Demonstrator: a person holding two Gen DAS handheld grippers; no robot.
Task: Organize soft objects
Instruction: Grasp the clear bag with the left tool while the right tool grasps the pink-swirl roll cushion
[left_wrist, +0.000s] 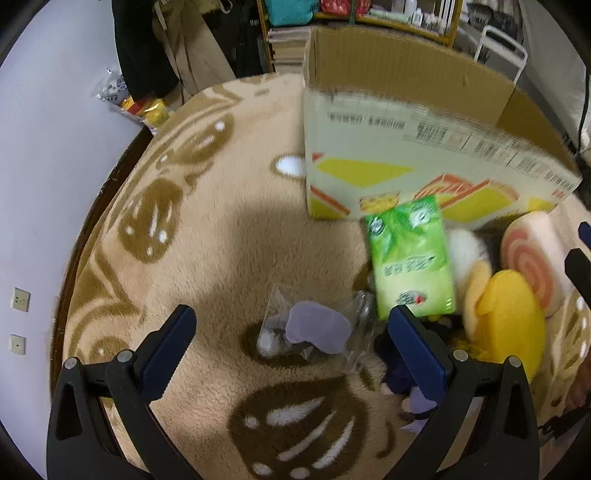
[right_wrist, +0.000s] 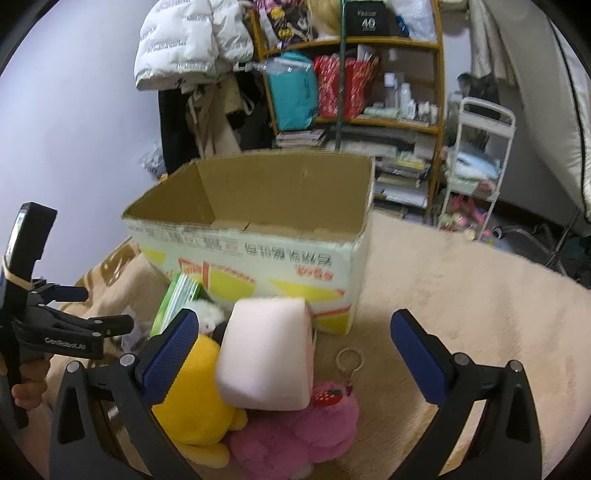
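An open cardboard box (left_wrist: 406, 147) stands on a beige patterned blanket (left_wrist: 207, 229); it also shows in the right wrist view (right_wrist: 258, 236). In front of it lie a green tissue pack (left_wrist: 410, 258), a pink swirl-roll cushion (left_wrist: 532, 258), a yellow plush (left_wrist: 509, 317) and a lilac item in a clear bag (left_wrist: 314, 328). My left gripper (left_wrist: 291, 332) is open above the bagged item. My right gripper (right_wrist: 291, 350) is open over the pink cushion (right_wrist: 266, 354), yellow plush (right_wrist: 195, 391) and pink strawberry plush (right_wrist: 295, 435).
A shelf unit (right_wrist: 354, 81) with bags and bottles stands behind the box, with a white cart (right_wrist: 476, 162) to its right. A white-and-black plush (right_wrist: 210, 317) lies by the tissue pack (right_wrist: 177, 299). A metal key ring (right_wrist: 349, 358) lies on the blanket.
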